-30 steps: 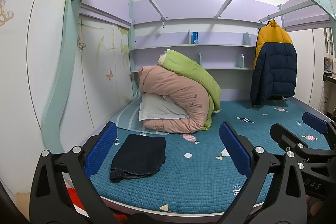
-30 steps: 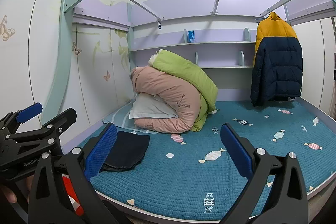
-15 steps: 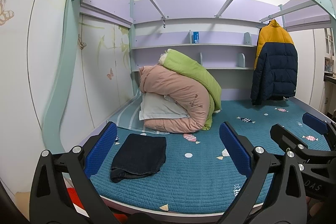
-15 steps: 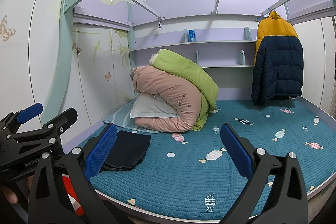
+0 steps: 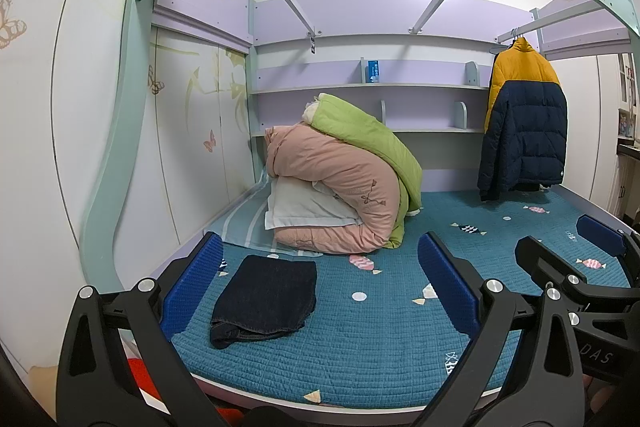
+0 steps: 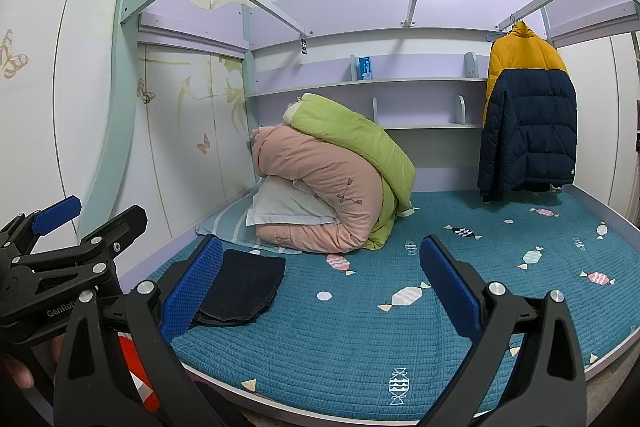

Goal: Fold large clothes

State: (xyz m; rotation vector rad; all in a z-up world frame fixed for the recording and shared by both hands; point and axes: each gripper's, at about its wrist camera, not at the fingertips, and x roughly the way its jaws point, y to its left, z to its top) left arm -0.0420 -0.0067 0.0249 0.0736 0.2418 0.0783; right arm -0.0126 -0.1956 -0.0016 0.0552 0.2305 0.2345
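A folded dark denim garment (image 5: 266, 297) lies on the teal quilted bed (image 5: 380, 355) near its front left corner; it also shows in the right wrist view (image 6: 240, 287). My left gripper (image 5: 320, 291) is open and empty, held off the bed's front edge, with the garment between its blue pads in the view. My right gripper (image 6: 316, 287) is open and empty, held beside it to the right. A yellow and navy puffer jacket (image 5: 522, 123) hangs on a rail at the back right.
Rolled pink and green duvets (image 5: 344, 183) with a white pillow (image 5: 304, 207) sit at the back left of the bed. Lilac shelves (image 5: 368, 89) line the back wall. The green bed frame (image 5: 120, 147) arches overhead and down the left side.
Nothing has clearly changed: both grippers stay open and hold about the same place. The folded garment lies as before.
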